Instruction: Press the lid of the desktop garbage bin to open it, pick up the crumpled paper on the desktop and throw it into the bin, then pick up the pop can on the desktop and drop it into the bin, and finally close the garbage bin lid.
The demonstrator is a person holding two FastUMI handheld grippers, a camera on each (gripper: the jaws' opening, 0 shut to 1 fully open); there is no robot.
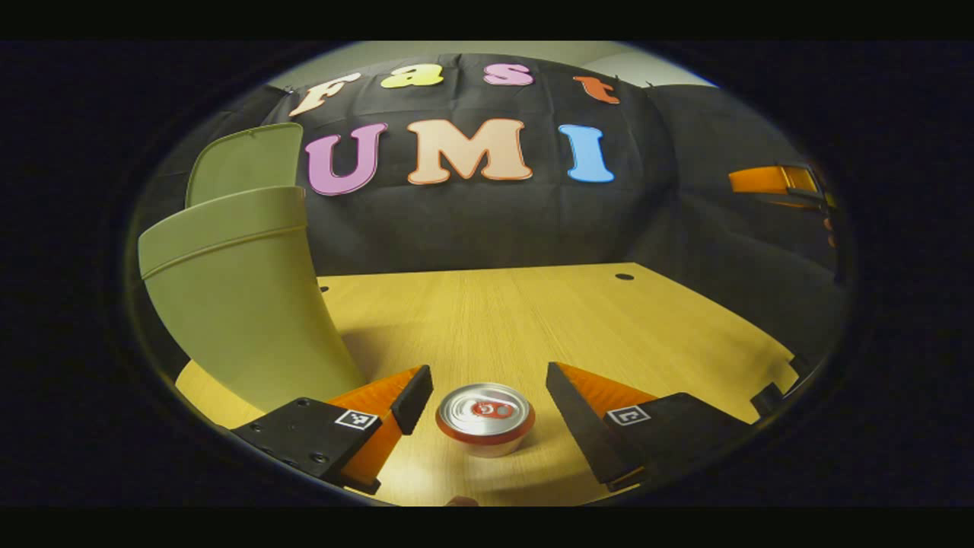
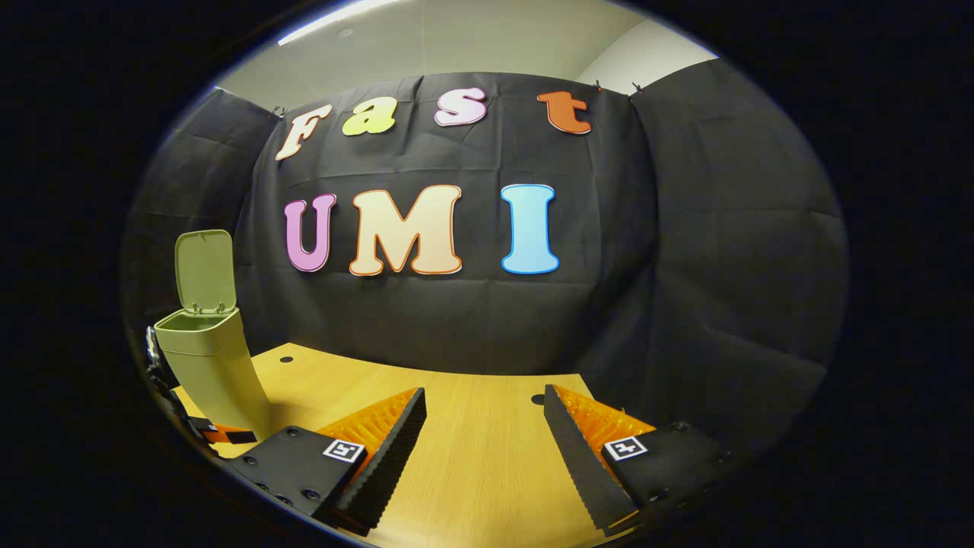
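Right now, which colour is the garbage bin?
Pale olive green bin; clearest in right gripper view.

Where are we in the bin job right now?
Done: the lid of the garbage bin stands open. I see no crumpled paper on the table, so it has probably gone in. In hand: the left gripper is open with the upright pop can between its fingers, not yet gripped. The right gripper is open, holding nothing. Left: grasp and drop the can, close the lid.

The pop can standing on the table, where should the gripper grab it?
Probably around its round side wall, below the rim. The pop can stands upright between the open fingers of the left gripper, top facing up, so closing on it from both sides should pinch it. The bin stands close on its left, lid up.
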